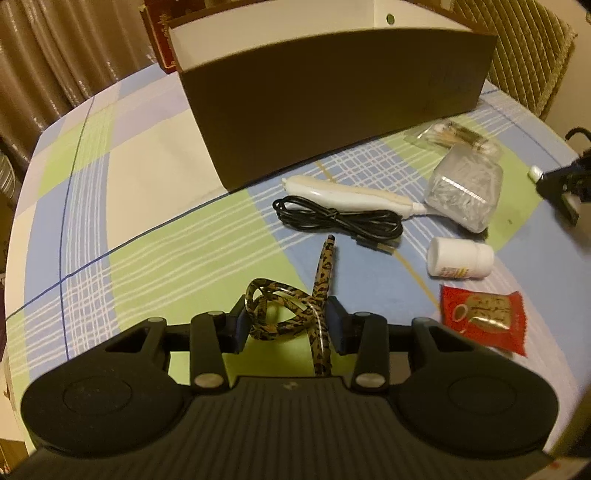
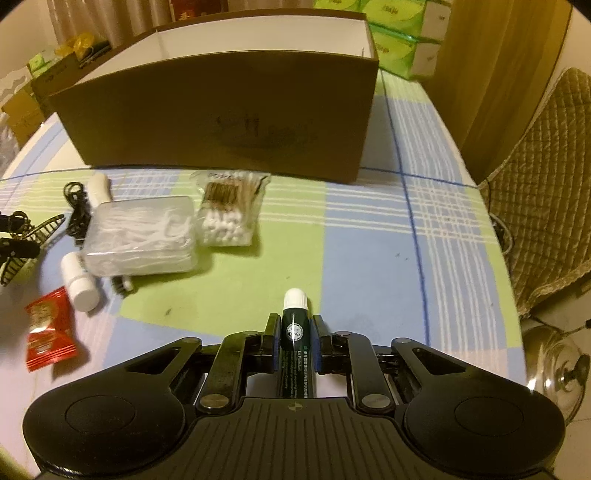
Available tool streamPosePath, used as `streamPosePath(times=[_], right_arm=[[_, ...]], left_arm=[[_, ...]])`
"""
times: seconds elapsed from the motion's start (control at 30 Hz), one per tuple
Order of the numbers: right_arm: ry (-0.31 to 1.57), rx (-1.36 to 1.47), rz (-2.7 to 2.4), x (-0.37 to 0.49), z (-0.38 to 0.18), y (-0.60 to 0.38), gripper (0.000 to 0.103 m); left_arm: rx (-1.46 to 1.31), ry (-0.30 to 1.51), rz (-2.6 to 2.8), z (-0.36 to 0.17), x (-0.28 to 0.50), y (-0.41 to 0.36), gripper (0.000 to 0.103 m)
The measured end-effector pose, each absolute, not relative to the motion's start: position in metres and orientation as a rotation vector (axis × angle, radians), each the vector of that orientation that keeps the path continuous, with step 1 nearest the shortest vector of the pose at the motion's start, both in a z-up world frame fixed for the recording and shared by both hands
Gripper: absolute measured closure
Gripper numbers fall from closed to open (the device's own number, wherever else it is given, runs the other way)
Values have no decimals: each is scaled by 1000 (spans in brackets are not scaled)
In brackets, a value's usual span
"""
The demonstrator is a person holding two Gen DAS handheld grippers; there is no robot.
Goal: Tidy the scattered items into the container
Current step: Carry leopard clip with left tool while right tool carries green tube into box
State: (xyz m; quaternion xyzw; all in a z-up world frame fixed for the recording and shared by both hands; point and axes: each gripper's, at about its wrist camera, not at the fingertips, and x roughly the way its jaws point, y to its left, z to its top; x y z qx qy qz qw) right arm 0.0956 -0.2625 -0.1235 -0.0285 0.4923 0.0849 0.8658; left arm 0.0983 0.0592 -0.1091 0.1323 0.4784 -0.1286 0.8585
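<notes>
A brown cardboard box (image 1: 332,96) with a white inside stands at the back of the table; it also shows in the right wrist view (image 2: 221,118). My left gripper (image 1: 288,325) is shut on a leopard-print cable (image 1: 291,310). My right gripper (image 2: 293,332) is shut on a dark green tube (image 2: 293,332) with a white cap. On the cloth lie a white handle tool (image 1: 347,192), a black cable (image 1: 340,218), a white bottle (image 1: 460,260), a red sachet (image 1: 480,317), a clear box of floss picks (image 2: 140,236) and a bag of cotton swabs (image 2: 229,210).
The table has a blue, green and white checked cloth (image 2: 369,240). A quilted chair (image 2: 546,192) stands at the right edge. Tissue packs (image 2: 399,33) sit behind the box. The other gripper (image 1: 565,184) shows at the right of the left wrist view.
</notes>
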Motion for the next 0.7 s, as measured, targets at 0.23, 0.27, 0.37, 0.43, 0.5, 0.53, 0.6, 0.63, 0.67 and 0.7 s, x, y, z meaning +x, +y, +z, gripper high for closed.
streamPosePath(times=[0.23, 0.27, 0.37, 0.43, 0.5, 0.53, 0.6, 0.63, 0.67, 0.7], right_arm=[[1004, -16, 233, 92, -108, -256, 90], [998, -11, 240, 92, -105, -255, 90], [979, 6, 268, 93, -95, -252, 90], [969, 17, 285, 95, -88, -250, 90], [960, 27, 302, 96, -82, -248, 90], [956, 29, 310, 96, -80, -247, 90], [947, 24, 325, 98, -75, -246, 90], [941, 21, 331, 99, -72, -245, 90], [935, 19, 337, 100, -69, -245, 90], [929, 17, 342, 102, -67, -245, 90]], left_arm=[[271, 960, -270, -83, 90, 53, 67], [270, 954, -270, -79, 90, 51, 67], [265, 940, -276, -67, 91, 46, 67], [260, 937, -279, -60, 93, 42, 67], [254, 935, -280, -55, 95, 39, 67], [251, 933, -281, -52, 96, 37, 67], [249, 924, -285, -46, 99, 34, 66], [249, 918, -288, -43, 100, 32, 67], [250, 913, -290, -40, 101, 31, 67], [253, 907, -293, -37, 103, 29, 67]])
